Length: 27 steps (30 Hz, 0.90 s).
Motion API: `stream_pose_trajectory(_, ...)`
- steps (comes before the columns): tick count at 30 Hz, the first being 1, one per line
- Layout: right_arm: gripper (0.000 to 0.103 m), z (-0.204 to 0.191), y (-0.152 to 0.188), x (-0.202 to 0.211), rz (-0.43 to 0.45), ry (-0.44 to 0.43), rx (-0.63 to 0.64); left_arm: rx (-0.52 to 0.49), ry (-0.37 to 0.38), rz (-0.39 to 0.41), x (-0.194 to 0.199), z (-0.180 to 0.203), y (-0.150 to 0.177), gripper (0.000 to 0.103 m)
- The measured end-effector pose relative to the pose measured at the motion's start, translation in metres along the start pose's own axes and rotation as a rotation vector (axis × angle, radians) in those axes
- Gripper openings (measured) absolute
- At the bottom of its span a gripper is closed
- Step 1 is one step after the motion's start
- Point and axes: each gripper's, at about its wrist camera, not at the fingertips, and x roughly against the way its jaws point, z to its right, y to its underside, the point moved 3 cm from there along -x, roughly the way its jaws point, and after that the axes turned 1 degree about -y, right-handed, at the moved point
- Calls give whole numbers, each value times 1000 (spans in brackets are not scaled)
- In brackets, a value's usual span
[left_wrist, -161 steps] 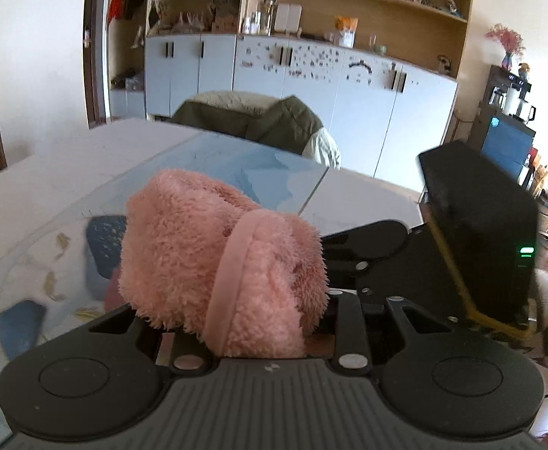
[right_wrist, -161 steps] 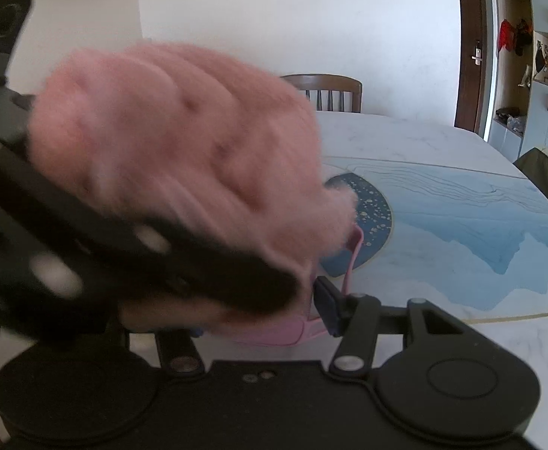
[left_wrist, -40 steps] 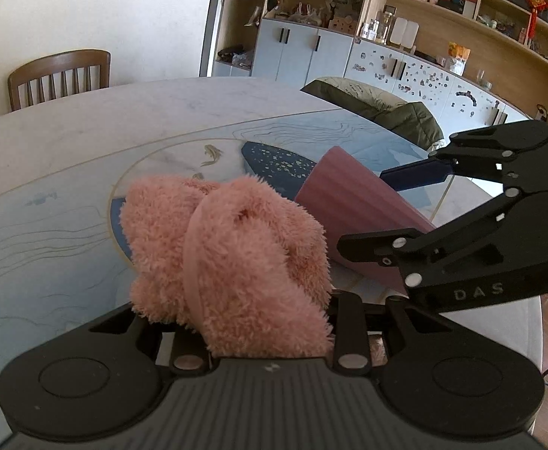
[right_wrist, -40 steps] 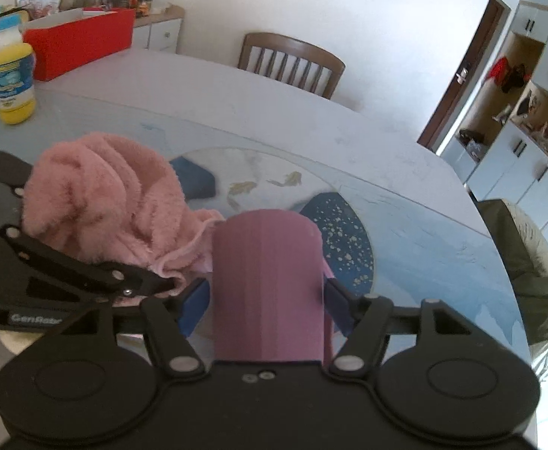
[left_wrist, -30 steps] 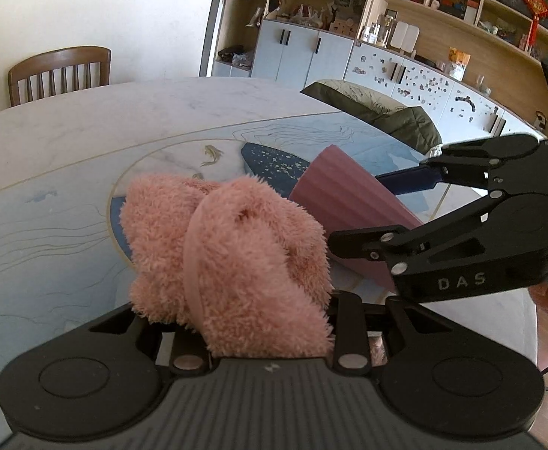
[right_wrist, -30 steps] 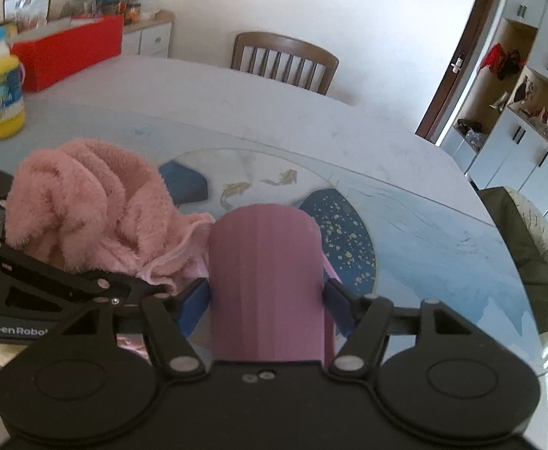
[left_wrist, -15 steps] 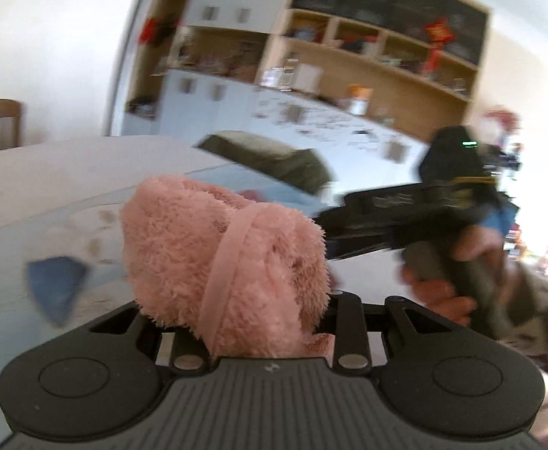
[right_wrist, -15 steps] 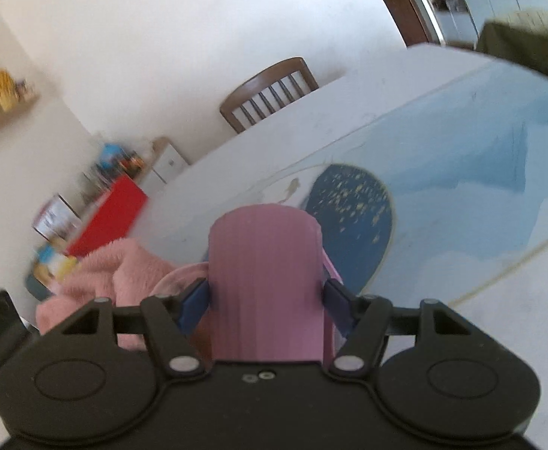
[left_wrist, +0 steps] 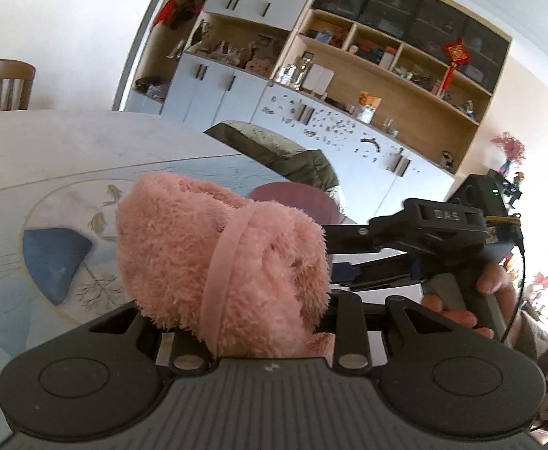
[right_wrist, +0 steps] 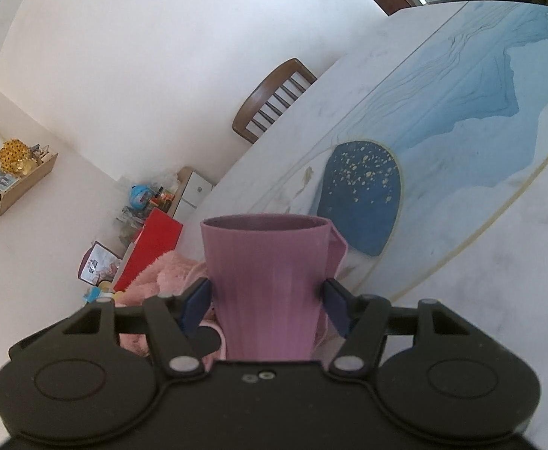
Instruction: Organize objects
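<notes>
In the left wrist view our left gripper [left_wrist: 232,322] pinches a fluffy pink towel [left_wrist: 221,258] above the desk [left_wrist: 48,150]; "DAS" shows on the right gripper [left_wrist: 349,251] alongside. In the right wrist view our right gripper [right_wrist: 266,296] clamps a pink cup [right_wrist: 270,281], its inside hidden.

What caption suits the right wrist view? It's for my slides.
Right gripper clamps a ribbed pink cup above the painted table.

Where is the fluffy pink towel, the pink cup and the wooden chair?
fluffy pink towel [left_wrist: 213,258], left wrist view, middle of the bundle.
pink cup [right_wrist: 270,281], right wrist view, ribbed side wall.
wooden chair [right_wrist: 274,97], right wrist view, slatted backrest.
</notes>
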Motion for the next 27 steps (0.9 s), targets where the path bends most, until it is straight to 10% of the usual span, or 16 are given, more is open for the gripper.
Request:
stream_pose_trajectory(7, 63, 13, 2, 9, 22, 33, -11, 72, -148, -113, -20, -29, 7, 31)
stream_pose_trajectory(18, 63, -11, 14, 14, 10, 73, 202, 139, 79, 5, -4, -16, -3, 31)
stream_pose_trajectory(27, 60, -14, 13, 19, 21, 87, 221, 136, 28, -84, -29, -19, 7, 31)
